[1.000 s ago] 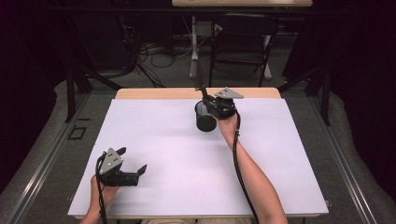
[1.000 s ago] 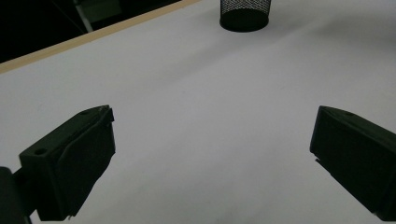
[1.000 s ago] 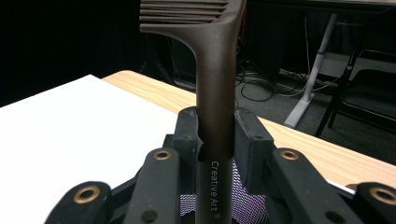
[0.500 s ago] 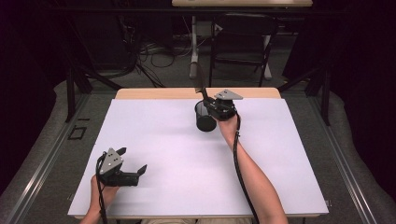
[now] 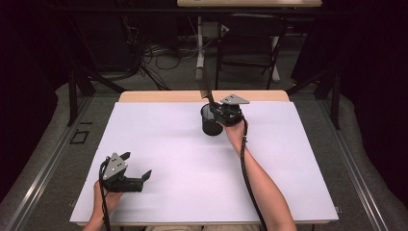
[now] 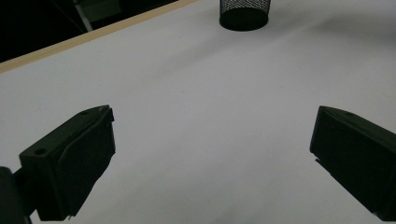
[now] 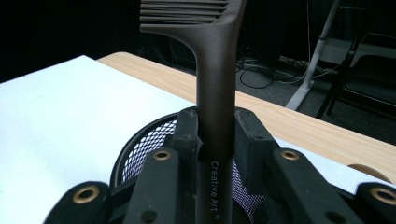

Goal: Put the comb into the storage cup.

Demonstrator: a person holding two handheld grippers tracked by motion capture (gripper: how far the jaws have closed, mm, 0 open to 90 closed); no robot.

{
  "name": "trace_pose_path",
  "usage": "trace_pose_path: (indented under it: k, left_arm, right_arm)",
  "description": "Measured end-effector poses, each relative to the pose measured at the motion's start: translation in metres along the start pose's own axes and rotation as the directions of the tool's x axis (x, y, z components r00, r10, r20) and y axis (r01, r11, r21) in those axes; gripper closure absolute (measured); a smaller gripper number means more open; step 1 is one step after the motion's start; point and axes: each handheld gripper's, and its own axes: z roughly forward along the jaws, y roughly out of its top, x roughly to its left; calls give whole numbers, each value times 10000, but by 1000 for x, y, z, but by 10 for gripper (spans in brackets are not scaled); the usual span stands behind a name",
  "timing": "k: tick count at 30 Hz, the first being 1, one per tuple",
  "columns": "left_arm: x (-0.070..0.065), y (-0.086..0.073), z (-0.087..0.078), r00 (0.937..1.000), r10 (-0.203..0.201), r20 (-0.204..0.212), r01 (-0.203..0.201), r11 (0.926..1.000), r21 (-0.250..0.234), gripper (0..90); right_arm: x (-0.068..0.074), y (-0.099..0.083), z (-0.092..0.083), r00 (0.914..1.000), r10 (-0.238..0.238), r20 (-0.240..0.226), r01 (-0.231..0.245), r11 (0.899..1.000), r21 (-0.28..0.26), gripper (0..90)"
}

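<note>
1. The counter (image 5: 159, 139) is covered by a white sheet, with its wooden edge at the far side.
2. The black mesh cup (image 5: 210, 121) stands upright near that far edge, just beside my right hand.
3. My right gripper (image 5: 222, 114) is clamped on the handle of a black comb (image 7: 212, 88), which stands teeth-up over the cup's mouth.
4. My left gripper (image 5: 136, 165) rests near the front-left corner, jaws wide with nothing between them.
5. I judge the step as dropping the comb into the cup. Next I need to lower the handle inside the rim, then let go.
6. Against the earlier frames nothing has visibly shifted; both hands sit as before.
</note>
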Motion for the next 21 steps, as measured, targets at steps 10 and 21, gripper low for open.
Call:
trace_pose_path:
  k: [10,21]
  left_arm:
    - [0,0,0,10000,38,-25,-38,10000,9,3]
    - [-2,0,1,10000,48,5,-48,10000,18,3]
  right_arm:
    - [3,-3,-3,9997,-194,118,192,9997,173,638]
    - [10,6,-22,9991,13,-428,45,9906,1365,221]
